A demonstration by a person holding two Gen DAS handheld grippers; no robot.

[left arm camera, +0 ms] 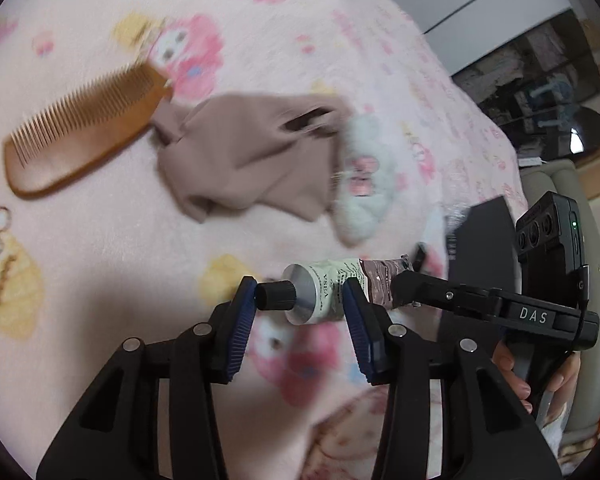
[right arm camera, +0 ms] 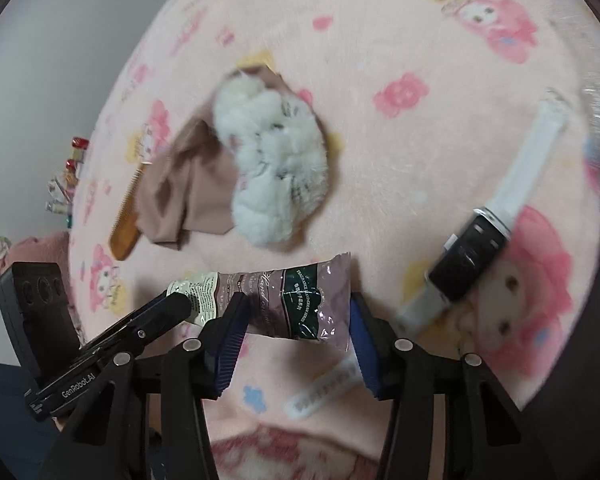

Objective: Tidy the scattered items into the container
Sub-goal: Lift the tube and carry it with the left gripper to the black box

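Note:
A hand cream tube (left arm camera: 320, 292) with a black cap hangs level above the pink cartoon blanket (left arm camera: 100, 260), spanning both grippers. My left gripper (left arm camera: 300, 284) is shut on its cap end: the cap butts one blue pad and the other pad presses the tube's body. The tube's mauve crimped end (right arm camera: 292, 300) lies between the pads of my right gripper (right arm camera: 296, 300). One pad sits at the crimp and the other crosses the body; whether they press I cannot tell. A dark container (left arm camera: 480, 240) stands at the blanket's right edge.
On the blanket lie a wooden comb (left arm camera: 80, 136), a mauve cloth (left arm camera: 240, 160) and a white fluffy scrunchie (right arm camera: 272, 164). A watch with a white strap (right arm camera: 468, 256) and a white strip (right arm camera: 324, 388) lie further right. A person's hand (left arm camera: 516, 376) holds the right gripper.

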